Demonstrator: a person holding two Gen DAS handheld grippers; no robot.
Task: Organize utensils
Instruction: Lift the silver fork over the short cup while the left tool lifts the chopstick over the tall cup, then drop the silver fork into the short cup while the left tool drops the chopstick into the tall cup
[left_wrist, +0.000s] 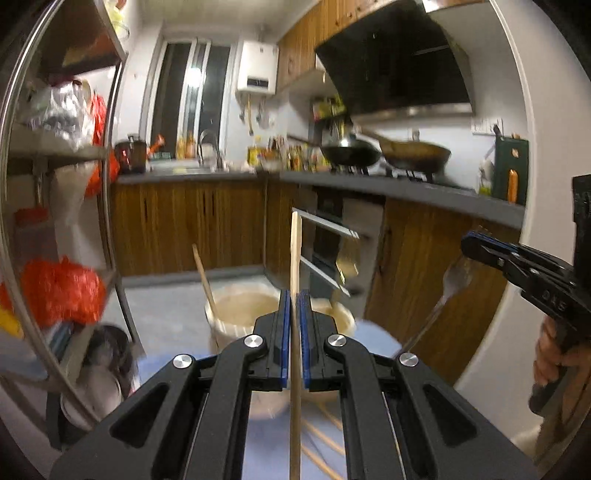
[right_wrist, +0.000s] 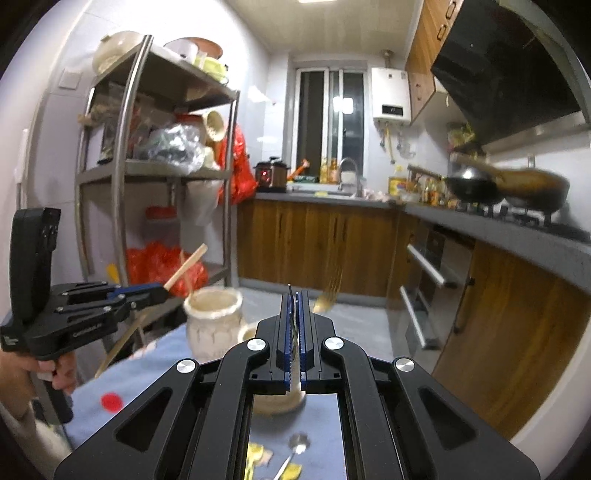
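My left gripper (left_wrist: 294, 295) is shut on a wooden chopstick (left_wrist: 295, 251) that stands upright above a cream ceramic holder (left_wrist: 240, 310); another chopstick (left_wrist: 205, 275) leans inside that holder. My right gripper (right_wrist: 294, 295) is shut on a metal fork (right_wrist: 327, 295), tines up and blurred. In the left wrist view the right gripper (left_wrist: 476, 247) shows at the right with the fork (left_wrist: 452, 284). In the right wrist view the left gripper (right_wrist: 159, 291) holds its chopstick (right_wrist: 186, 267) beside the holder (right_wrist: 214, 317). A second cream cup (right_wrist: 273, 395) sits under my right gripper.
More chopsticks (left_wrist: 325, 443) lie on the blue table cloth (right_wrist: 147, 373). A metal spoon (right_wrist: 295, 452), yellow pieces (right_wrist: 255, 458) and a red disc (right_wrist: 110, 402) lie on the cloth. A steel shelf rack (right_wrist: 125, 177) stands at the left; counters and stove are at the right.
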